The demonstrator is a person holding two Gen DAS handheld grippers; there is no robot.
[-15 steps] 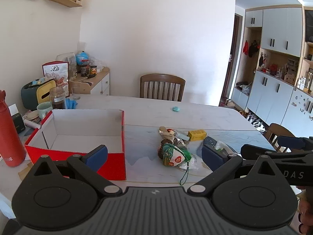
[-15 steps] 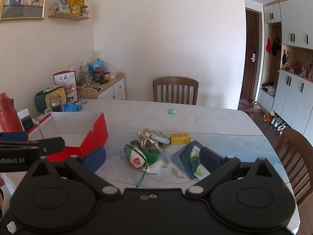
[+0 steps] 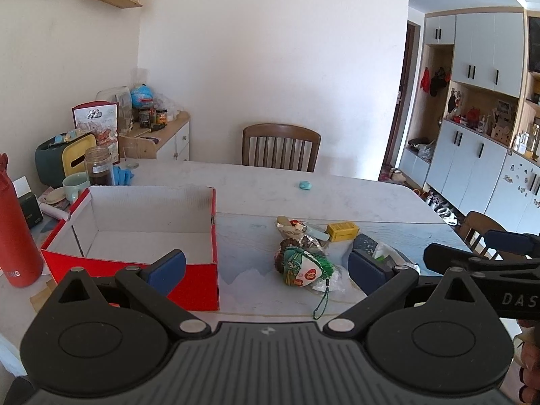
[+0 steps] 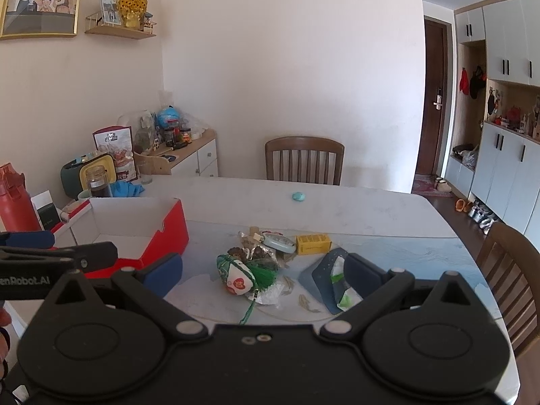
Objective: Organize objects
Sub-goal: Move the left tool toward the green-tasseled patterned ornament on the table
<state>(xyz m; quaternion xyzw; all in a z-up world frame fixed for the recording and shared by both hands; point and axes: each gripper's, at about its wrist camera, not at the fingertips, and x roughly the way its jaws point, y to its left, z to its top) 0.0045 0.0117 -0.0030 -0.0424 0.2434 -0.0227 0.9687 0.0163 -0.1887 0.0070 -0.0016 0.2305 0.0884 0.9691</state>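
Both tools hang above the table's (image 4: 388,209) near edge, tipped downward. The left gripper (image 3: 266,265) is spread wide with nothing between its pads, and so is the right gripper (image 4: 263,270). Just beyond them, mid-table, lies a heap of small objects (image 4: 253,263): a green-tasselled sachet (image 3: 298,268), a yellow box (image 4: 312,243), a grey pouch (image 4: 324,271). The red box (image 3: 189,280) sits open toward the left edge. Farther off, a small teal piece (image 4: 298,196) lies alone before the chair (image 4: 303,160).

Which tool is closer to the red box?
Left. The left tool hangs just above the red box's near wall; the right tool hangs further right, over the pile.
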